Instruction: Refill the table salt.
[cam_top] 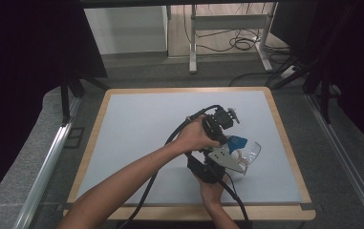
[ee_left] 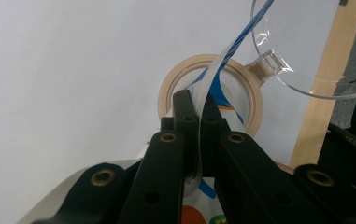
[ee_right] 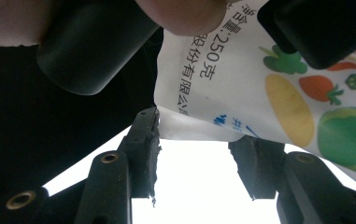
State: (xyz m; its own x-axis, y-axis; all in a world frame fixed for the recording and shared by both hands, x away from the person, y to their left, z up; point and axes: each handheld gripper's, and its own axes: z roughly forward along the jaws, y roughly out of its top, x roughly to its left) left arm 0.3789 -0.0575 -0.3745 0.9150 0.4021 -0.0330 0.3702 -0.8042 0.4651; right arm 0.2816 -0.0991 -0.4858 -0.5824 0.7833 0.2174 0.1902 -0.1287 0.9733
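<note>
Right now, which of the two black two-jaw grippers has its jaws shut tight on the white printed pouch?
The left gripper: its jaws pinch the pouch by its thin edge; the right gripper has jaws standing wide apart astride it.

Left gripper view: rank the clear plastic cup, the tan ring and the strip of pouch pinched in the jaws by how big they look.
1. Clear plastic cup, largest, though cut off by the frame edge.
2. Tan ring, whole and smaller.
3. Pouch edge, a thin strip seen edge-on in the left gripper; its true size is unsure.
</note>
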